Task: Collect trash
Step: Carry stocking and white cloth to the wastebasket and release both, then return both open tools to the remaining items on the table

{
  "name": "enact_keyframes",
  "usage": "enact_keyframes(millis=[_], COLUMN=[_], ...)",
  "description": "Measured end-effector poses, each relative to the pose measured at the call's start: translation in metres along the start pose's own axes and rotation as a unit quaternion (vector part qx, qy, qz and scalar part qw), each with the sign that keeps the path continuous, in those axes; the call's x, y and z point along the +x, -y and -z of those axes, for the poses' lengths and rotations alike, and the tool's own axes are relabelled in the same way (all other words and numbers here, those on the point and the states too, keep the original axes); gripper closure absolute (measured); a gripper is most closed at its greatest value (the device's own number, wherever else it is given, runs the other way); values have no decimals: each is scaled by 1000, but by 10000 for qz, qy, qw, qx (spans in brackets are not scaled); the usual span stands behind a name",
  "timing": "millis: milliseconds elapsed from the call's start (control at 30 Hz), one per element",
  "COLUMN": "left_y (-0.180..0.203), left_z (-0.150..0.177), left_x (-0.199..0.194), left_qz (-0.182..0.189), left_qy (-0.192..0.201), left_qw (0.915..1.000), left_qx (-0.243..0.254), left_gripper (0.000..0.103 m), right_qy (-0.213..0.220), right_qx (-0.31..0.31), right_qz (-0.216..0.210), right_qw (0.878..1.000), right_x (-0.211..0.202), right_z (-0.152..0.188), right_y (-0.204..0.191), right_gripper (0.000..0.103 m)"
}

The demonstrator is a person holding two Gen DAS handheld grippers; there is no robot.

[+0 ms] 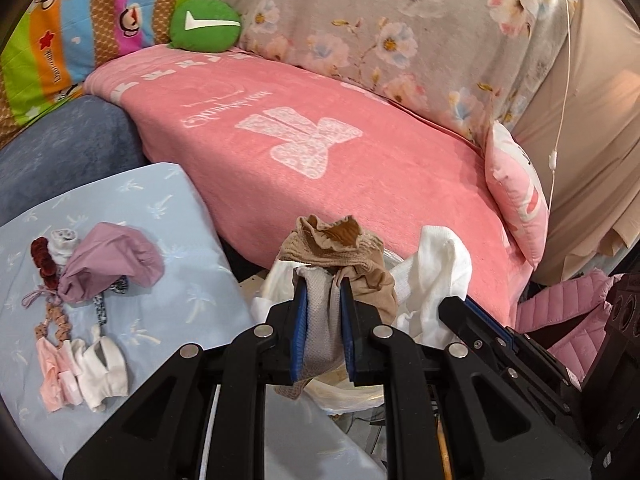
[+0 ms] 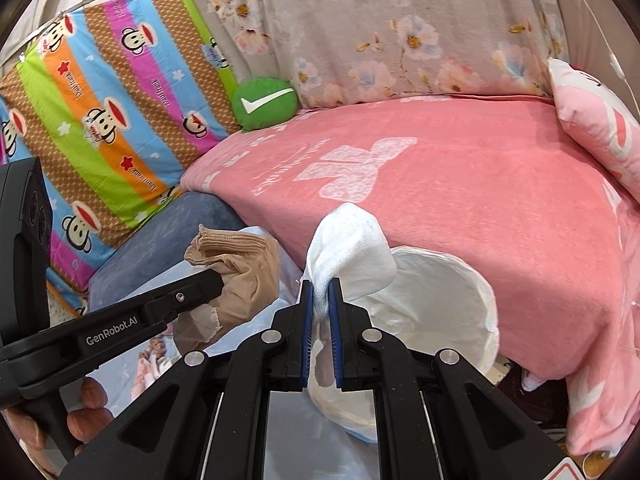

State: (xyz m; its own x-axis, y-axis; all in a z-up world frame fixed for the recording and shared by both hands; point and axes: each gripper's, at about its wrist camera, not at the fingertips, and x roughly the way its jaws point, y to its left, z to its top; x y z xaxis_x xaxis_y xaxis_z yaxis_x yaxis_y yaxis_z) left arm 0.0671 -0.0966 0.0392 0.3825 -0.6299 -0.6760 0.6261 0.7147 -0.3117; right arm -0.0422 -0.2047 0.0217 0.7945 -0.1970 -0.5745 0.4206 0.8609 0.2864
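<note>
Stocking: tan stocking (image 1: 352,264) sits clamped between the left gripper (image 1: 323,284) fingers (image 1: 299,320); its ruffled cuff bunches above the tips and a grey mesh part hangs down between the blue pads. From the right wrist view the same stocking (image 2: 240,276) bulges past the left gripper (image 2: 208,280).
Left fingers: clenched on the stocking, pads pressing it from both sides.
White cloth: white cloth (image 2: 352,256) is pinched between the right gripper (image 2: 321,292) fingers (image 2: 306,320); most of it puffs up above the tips, a strip trails down between the pads. In the left view it (image 1: 436,280) shows just right of the stocking.
Right fingers: clenched on the white cloth.
Bin: white-lined bin (image 2: 460,312) stands open just beyond the right fingers, against the pink blanket (image 2: 460,200).
Relative position: stocking left of the white cloth, the two near each other, both held above the bin's edge.
Light blue sheet: sheet (image 1: 168,300) carries a purple pouch (image 1: 112,264), hair ties and small white and pink socks (image 1: 84,372), well left of the left fingers.
Background: green cushion (image 1: 205,24) against a floral cover (image 1: 380,24).
</note>
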Motion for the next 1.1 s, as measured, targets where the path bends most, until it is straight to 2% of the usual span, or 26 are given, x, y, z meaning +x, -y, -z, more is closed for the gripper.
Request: enact_keyframes(millis=[400,500,533,567,700,1100], left_y=[26,26,25,24,19,3], left_z=[-3,-3,-4,-4,-5,1], left_x=[25,27,26,25,23,18], left_qz=[122,68,10,-44,-149,-328], left_qy=[-213,-190,-150,-77,13,51], left_qw=[9995,9997,9998,9999,9999,9994], left_qx=[208,170,126,82,43,-102], left_gripper=[85,63,43,32,32,32], right_qy=[-46,-58,-40,-37,-14,-176], right_qx=[215,266,283,288,265,118], right_qz=[148,145,136,132,152,40], right_qw=[9996,9995,9995,9995,9995,9998], right_x=[4,7,8,8,9,17], right_z=[-1,-2,-3,-3,-3,3], right_y=[29,31,32,31,29,15], right_gripper=[94,90,89,89,79,73])
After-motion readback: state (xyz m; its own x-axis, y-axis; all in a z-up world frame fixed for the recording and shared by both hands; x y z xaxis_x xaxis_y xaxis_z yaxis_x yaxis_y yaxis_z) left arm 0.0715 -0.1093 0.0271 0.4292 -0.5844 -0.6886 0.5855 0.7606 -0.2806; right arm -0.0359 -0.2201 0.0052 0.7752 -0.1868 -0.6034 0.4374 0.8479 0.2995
